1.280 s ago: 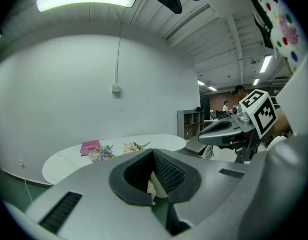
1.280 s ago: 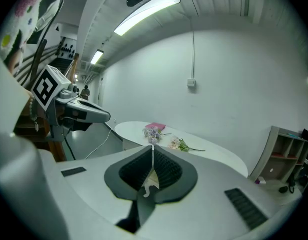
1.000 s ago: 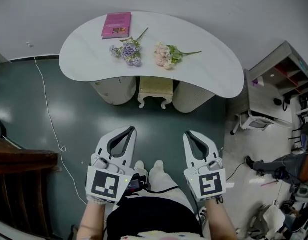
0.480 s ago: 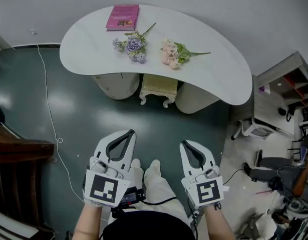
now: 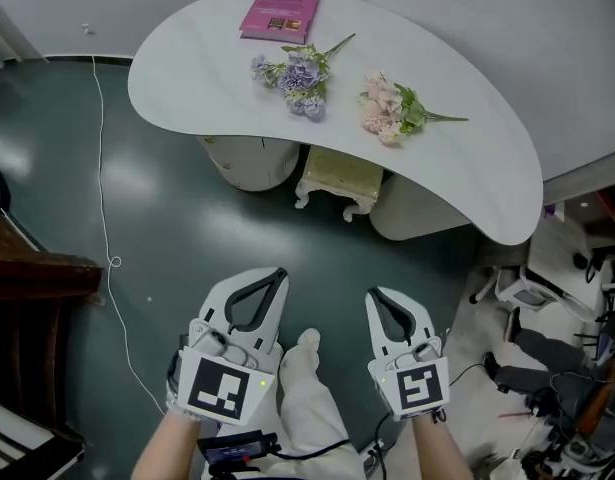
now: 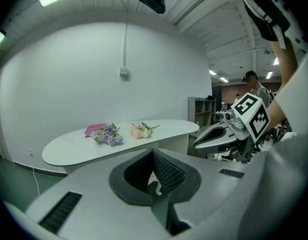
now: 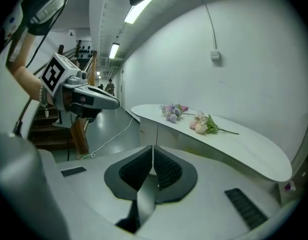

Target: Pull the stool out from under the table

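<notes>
Head view: the stool (image 5: 339, 176) sits tucked under the table's (image 5: 187, 78) near edge, between two pedestals (image 5: 252, 163), with open floor (image 5: 317, 243) between it and both grippers. Left gripper view: the left gripper (image 6: 154, 155) has its jaws clenched together on nothing, the table well ahead. Right gripper view: the right gripper (image 7: 152, 153) is likewise clenched, empty.

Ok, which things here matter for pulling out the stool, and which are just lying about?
Job: stool, tucked under the table; left tongs and right tongs, both shut and empty.
Lying about: pink book, purple flowers, pink flowers, floor cable.
</notes>
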### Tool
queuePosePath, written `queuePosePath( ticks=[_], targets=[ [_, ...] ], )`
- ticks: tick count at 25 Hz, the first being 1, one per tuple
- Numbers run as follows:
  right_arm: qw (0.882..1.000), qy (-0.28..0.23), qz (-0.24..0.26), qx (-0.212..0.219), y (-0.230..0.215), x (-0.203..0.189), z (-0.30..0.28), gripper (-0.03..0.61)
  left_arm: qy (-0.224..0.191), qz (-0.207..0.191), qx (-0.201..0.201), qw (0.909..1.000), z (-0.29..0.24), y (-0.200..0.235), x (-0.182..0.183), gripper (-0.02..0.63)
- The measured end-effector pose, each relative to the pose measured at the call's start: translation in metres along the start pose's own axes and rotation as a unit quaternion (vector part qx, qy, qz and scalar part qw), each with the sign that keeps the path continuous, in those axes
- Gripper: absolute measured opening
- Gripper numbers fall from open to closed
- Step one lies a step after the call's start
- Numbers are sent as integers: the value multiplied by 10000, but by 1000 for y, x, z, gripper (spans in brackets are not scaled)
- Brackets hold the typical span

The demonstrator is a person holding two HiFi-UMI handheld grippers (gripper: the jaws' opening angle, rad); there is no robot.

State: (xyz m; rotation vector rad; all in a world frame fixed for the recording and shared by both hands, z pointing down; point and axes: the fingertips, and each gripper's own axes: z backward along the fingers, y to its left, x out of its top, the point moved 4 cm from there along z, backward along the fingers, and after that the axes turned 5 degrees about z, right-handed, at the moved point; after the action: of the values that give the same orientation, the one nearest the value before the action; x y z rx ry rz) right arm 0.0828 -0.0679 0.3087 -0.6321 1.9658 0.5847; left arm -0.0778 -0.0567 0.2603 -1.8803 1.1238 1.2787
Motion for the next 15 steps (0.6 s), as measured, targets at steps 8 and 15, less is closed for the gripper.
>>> queuePosePath(
  ticks=[8, 15],
  targets=[
    [9986, 517, 26, 124, -22, -66, -53, 37, 178, 200, -23, 9996, -48, 18, -63, 17],
    [9955, 938, -6, -101, -44, -132, -104, 37, 300, 711, 109, 9970, -102, 43, -135, 17]
  ],
)
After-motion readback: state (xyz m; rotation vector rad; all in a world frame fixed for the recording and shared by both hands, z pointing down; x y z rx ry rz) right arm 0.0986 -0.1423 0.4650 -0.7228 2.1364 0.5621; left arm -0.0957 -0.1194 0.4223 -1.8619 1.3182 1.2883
